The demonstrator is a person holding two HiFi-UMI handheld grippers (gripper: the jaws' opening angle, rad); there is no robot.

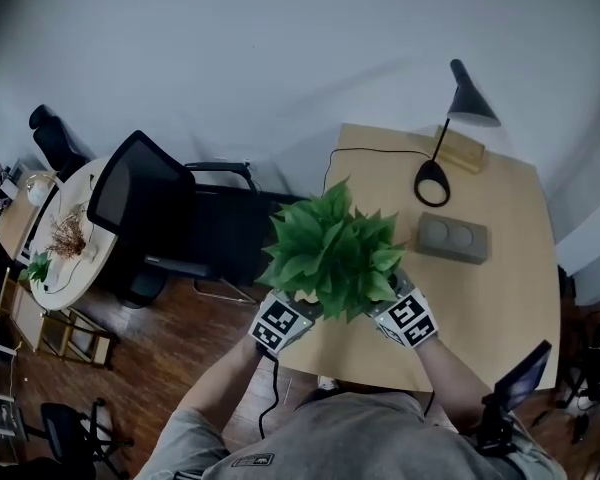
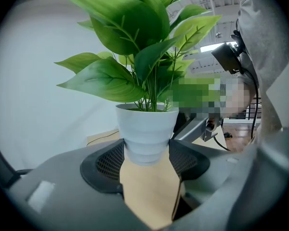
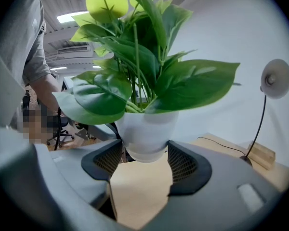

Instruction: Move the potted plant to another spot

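Observation:
The potted plant (image 1: 330, 248), broad green leaves in a ribbed white pot (image 2: 145, 129), is over the near-left corner of the wooden table (image 1: 500, 298). My left gripper (image 1: 302, 308) comes at it from the left and my right gripper (image 1: 380, 313) from the right. Leaves hide both sets of fingertips in the head view. In the left gripper view the left gripper (image 2: 145, 155) has its mesh pads against the pot's lower sides. In the right gripper view the right gripper (image 3: 145, 158) is closed on the pot (image 3: 147, 131) the same way.
On the table stand a black desk lamp (image 1: 450, 128) with its cord and a grey block (image 1: 451, 238). A dark screen on a stand (image 1: 520, 378) is at the near-right corner. A black office chair (image 1: 170, 218) is left of the table, with a round side table (image 1: 65, 238) beyond.

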